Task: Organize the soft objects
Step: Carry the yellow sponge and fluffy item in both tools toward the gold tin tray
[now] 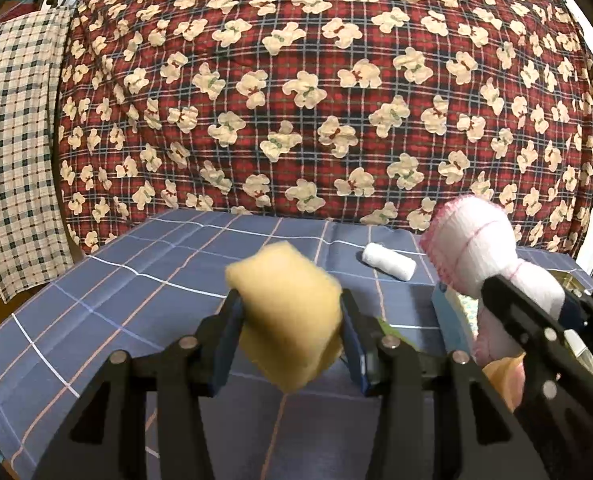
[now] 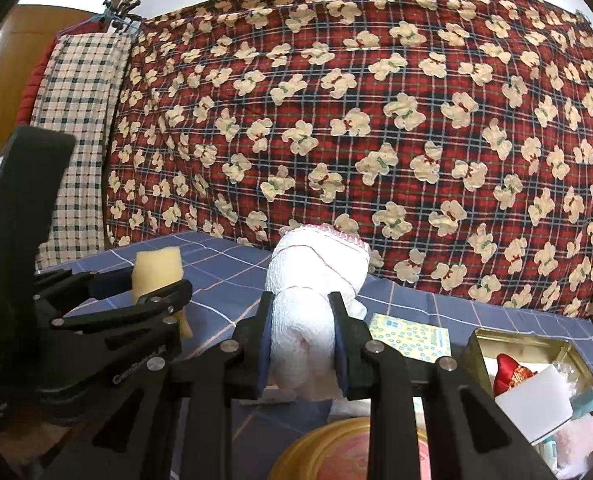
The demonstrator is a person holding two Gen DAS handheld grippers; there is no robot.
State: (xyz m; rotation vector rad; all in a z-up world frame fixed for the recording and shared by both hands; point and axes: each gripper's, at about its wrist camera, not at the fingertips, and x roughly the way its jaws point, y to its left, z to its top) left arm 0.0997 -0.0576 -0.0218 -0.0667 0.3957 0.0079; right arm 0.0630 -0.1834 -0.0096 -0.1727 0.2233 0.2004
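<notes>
In the left wrist view, the left gripper (image 1: 292, 320) is clenched on a yellow sponge (image 1: 286, 316) held above the blue checked tablecloth (image 1: 136, 280), with a small white roll (image 1: 389, 266) lying far right on the cloth and the right gripper (image 1: 536, 300) at the right edge pinching a white cloth with pink trim (image 1: 476, 248). The right wrist view alone shows an open gold tin (image 2: 480, 344) of small items near right, a patterned packet (image 2: 412, 340) just beyond it and a round gold lid (image 2: 324, 448) at the near edge. There the right gripper (image 2: 302, 340) squeezes the bunched white cloth (image 2: 316, 280) narrowly at its middle, while the left gripper (image 2: 156, 292) to the left grips the sponge (image 2: 156, 272).
</notes>
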